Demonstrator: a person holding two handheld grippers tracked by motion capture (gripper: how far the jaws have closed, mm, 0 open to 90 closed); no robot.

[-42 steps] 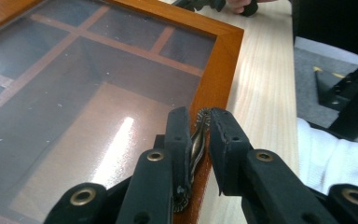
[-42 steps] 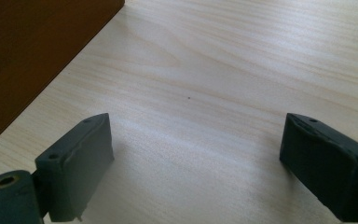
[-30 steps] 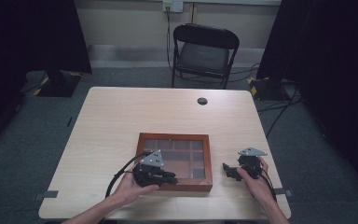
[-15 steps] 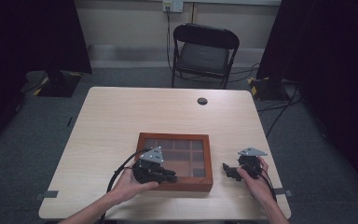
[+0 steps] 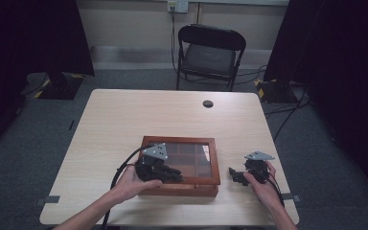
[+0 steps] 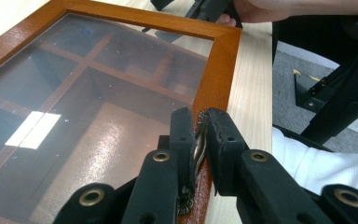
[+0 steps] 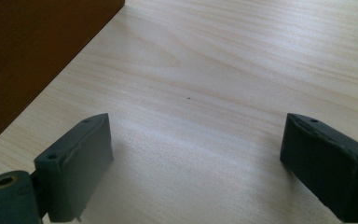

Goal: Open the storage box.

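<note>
The left gripper [image 6: 199,140] is clamped on a small brass latch [image 6: 198,148] at the front edge of the wooden box [image 5: 179,165], whose glass lid [image 6: 88,107] lies closed. The box sits near the table's [image 5: 124,120] front edge. Just beside it to the right, the right gripper [image 5: 237,176] rests low over the bare tabletop, jaws spread wide.

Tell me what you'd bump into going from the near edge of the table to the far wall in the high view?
Wooden box with the left hand-held gripper on its front edge → small black disc → folding chair → wall outlet.
</note>
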